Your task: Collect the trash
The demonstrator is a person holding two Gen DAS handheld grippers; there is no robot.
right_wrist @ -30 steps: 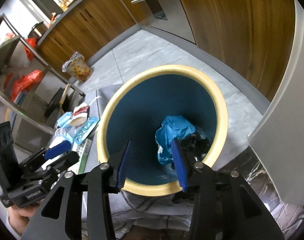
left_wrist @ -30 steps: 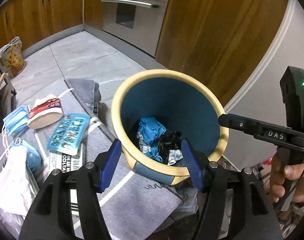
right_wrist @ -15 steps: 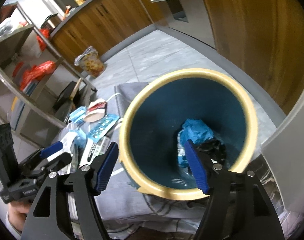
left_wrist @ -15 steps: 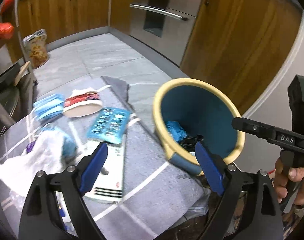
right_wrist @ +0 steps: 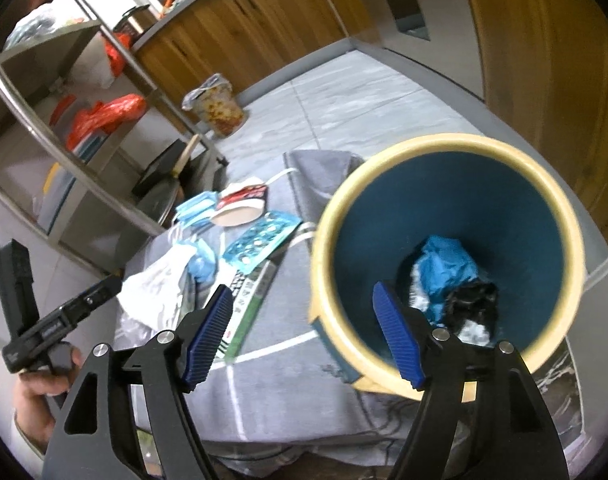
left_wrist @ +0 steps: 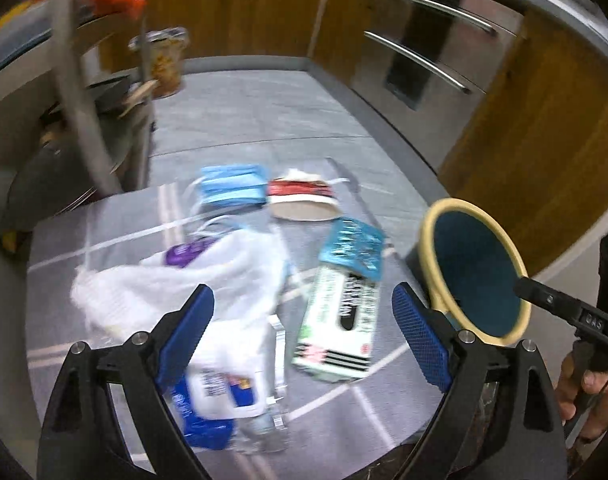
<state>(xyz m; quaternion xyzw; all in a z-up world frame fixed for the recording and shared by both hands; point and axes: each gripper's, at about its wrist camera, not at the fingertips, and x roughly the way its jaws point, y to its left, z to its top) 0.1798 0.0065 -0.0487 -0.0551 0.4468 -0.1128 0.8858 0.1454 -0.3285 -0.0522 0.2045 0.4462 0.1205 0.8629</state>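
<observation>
My left claw (left_wrist: 301, 338) spread wide, empty, above white bag (left_wrist: 175, 280). Right claw (right_wrist: 304, 334) released, empty, at bin (right_wrist: 444, 152) rim.

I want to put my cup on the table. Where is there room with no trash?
The bare cloth near the front edge, between the green-and-white box and the bin, looks free. So does the far left corner, behind the white plastic bag. The middle is crowded: blue masks, paper cup, blister pack.
</observation>
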